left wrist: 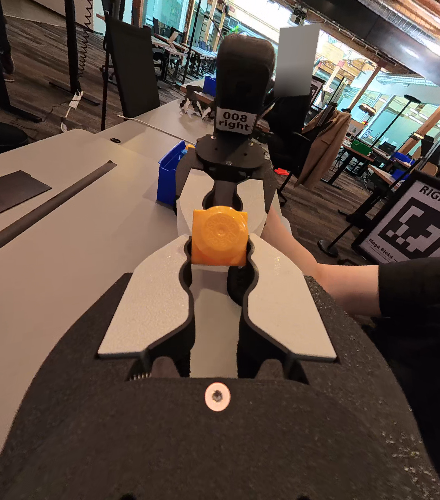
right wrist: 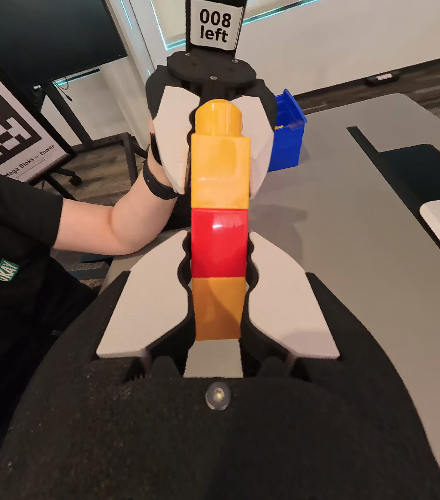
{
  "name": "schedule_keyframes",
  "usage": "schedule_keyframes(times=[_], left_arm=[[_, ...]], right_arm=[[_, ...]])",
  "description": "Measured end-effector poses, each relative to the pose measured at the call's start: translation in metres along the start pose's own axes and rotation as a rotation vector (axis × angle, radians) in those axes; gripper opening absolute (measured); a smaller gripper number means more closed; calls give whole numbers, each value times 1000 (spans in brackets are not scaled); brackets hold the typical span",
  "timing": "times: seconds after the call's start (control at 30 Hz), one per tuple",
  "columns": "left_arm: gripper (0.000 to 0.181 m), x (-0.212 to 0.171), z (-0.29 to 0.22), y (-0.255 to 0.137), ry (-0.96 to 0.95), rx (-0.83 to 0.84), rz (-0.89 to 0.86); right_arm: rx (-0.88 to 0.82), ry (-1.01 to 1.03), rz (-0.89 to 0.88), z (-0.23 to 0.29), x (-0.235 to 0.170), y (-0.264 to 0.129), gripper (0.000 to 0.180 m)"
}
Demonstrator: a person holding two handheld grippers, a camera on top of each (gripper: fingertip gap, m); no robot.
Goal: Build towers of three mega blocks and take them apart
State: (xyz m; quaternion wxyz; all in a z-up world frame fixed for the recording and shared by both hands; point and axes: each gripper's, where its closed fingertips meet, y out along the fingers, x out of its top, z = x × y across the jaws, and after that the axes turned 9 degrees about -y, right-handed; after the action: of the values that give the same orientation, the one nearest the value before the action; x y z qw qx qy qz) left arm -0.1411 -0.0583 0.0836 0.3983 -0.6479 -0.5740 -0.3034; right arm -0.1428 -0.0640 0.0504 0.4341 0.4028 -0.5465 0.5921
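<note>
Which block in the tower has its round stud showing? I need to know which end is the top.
The orange block gripped by the left gripper. Its stud faces that gripper. The red block and the other orange block show none.

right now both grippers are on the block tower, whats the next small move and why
Probably pull the left gripper straight away, peeling off the far orange block. Its jaws clamp only that block, while the right gripper grips the red block, so the three-block tower looks ready to separate.
</note>
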Motion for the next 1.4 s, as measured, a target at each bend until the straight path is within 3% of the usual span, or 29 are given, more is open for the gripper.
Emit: schedule_keyframes(times=[0.53,0.67,0.73,0.8,1.03,1.07,1.23,1.3,1.4], left_arm=[[36,0,5,-4,52,61,-2],[36,-9,7,0,52,84,66],[36,-14,7,1,58,89,98],[36,-21,10,-1,73,117,142],[36,-40,10,4,99,121,256],[36,-42,10,5,105,121,267],[36,-30,3,7,163,89,175],[51,-19,-2,4,141,63,110],[54,-6,-4,-9,143,73,38]], right_arm=[[12,-3,-21,-4,-1,9,35],[-8,-27,67,-3,-13,11,37],[-53,-48,143,-5,-24,8,50],[-70,-53,203,-3,-31,5,52],[-33,-74,261,8,-34,13,49],[-35,-84,272,7,-35,13,34],[-26,-94,221,6,-29,9,34],[-22,-87,202,5,-29,6,34],[-32,-67,132,0,-23,-7,34]])
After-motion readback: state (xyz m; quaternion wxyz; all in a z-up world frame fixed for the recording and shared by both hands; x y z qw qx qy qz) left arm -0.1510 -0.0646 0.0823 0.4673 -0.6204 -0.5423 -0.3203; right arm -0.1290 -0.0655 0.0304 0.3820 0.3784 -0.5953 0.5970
